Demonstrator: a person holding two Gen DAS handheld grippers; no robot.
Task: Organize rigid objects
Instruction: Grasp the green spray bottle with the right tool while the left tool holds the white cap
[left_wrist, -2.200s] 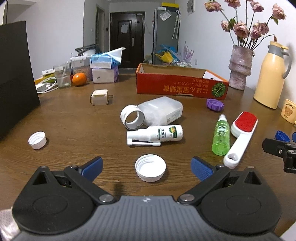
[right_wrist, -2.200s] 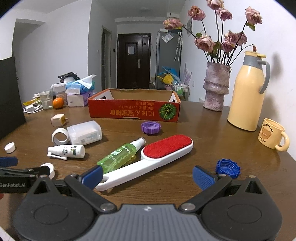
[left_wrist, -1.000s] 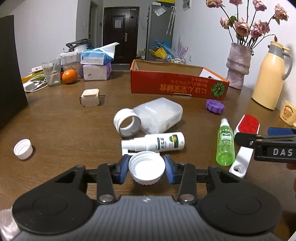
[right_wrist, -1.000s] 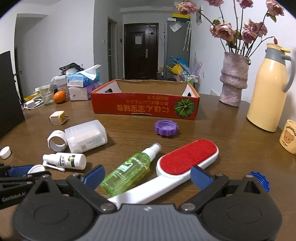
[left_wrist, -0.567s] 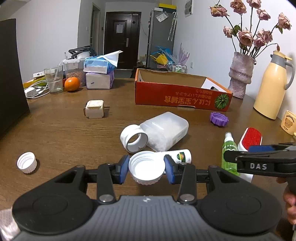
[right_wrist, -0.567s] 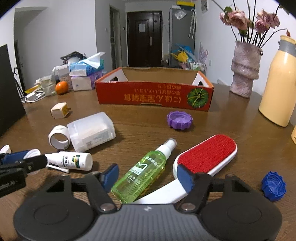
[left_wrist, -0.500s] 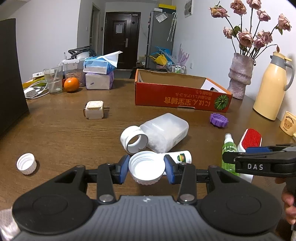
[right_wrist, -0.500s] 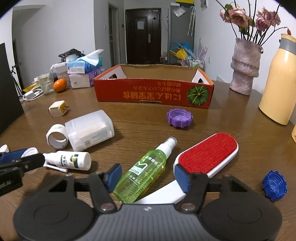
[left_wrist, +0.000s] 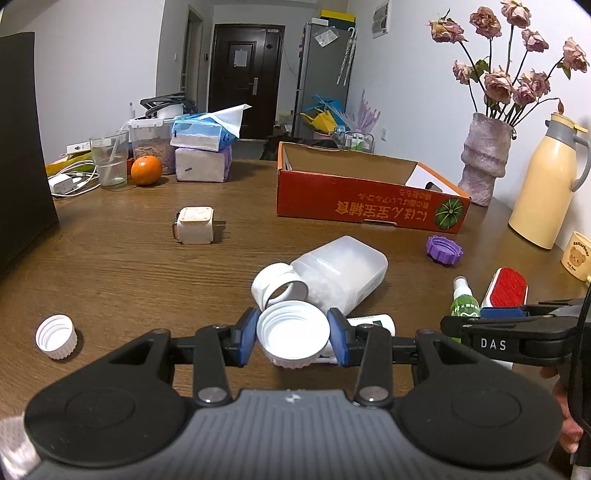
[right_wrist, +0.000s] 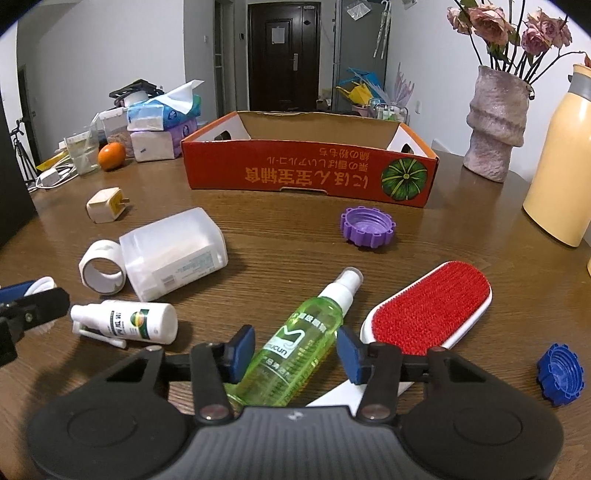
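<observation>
My left gripper (left_wrist: 291, 338) is shut on a white screw cap (left_wrist: 293, 332), held open side up just above the wooden table (left_wrist: 129, 280). In the right wrist view a green spray bottle (right_wrist: 306, 332) lies on the table, nozzle pointing away. My right gripper (right_wrist: 295, 349) straddles the bottle's lower body and its jaws are closing. The left pad is at the bottle's side, while a thin gap shows at the right pad. The red cardboard box (right_wrist: 310, 173) stands open at the back of the table.
A clear jar (left_wrist: 340, 273), a white spray bottle (right_wrist: 129, 321) and a red lint brush (right_wrist: 428, 306) lie near the bottle. A purple cap (right_wrist: 367, 221), blue cap (right_wrist: 559, 373), small white cap (left_wrist: 55, 336) and plug (left_wrist: 194, 225) are scattered. A vase (left_wrist: 487, 162), thermos (left_wrist: 543, 181) and mug (left_wrist: 576, 258) stand at right.
My left gripper shut on the white cap and lifted it off the table. My right gripper moved forward over the green bottle and its jaws narrowed from wide to close around it.
</observation>
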